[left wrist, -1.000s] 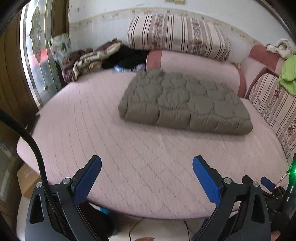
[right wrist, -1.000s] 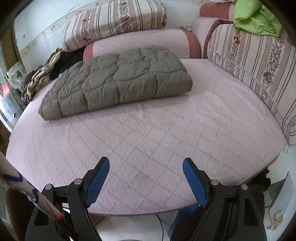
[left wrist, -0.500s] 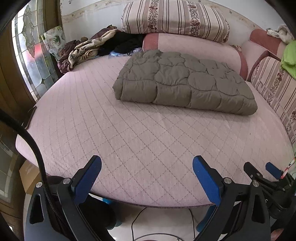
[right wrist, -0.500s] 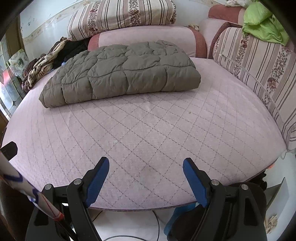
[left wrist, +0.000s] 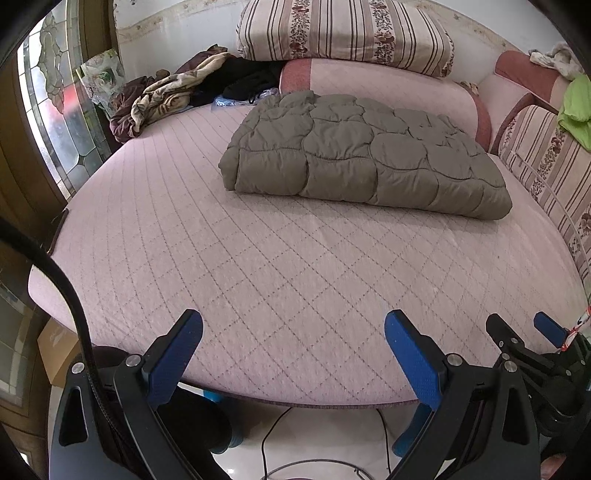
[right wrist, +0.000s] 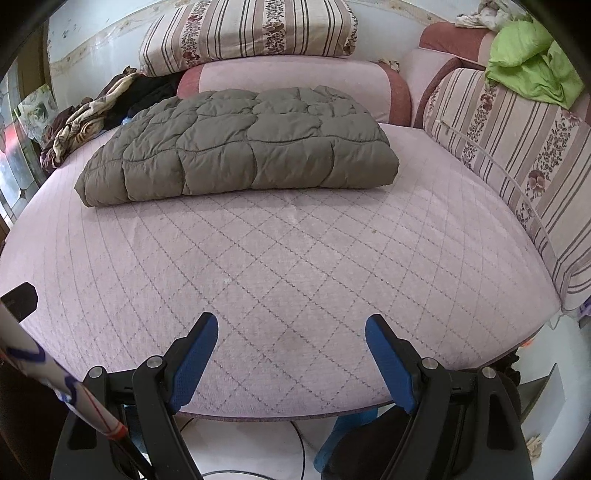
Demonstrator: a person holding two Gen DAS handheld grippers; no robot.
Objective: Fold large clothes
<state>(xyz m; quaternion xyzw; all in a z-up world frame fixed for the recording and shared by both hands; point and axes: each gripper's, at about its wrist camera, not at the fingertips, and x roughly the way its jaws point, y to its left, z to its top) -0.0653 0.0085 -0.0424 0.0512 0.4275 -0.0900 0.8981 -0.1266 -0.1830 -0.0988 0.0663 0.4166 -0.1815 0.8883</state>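
Observation:
A grey-brown quilted padded garment [left wrist: 365, 158] lies folded into a thick rectangle on the far half of the round pink quilted bed [left wrist: 258, 266]; it also shows in the right wrist view [right wrist: 240, 147]. My left gripper [left wrist: 293, 343] is open and empty over the bed's near edge, well short of the garment. My right gripper [right wrist: 291, 350] is open and empty, also at the near edge. The right gripper's tips show at the right of the left wrist view [left wrist: 524, 332].
Striped pillows [left wrist: 343, 33] and a pink bolster [left wrist: 376, 85] stand behind the garment. A heap of clothes [left wrist: 166, 96] lies at the back left. A striped cushion [right wrist: 517, 147] with a green cloth [right wrist: 532, 62] lines the right. Cables [left wrist: 273, 439] run on the floor below.
Both grippers have moved forward and a little higher toward the bed, so the garment looks larger and nearer. Both stay open and empty.

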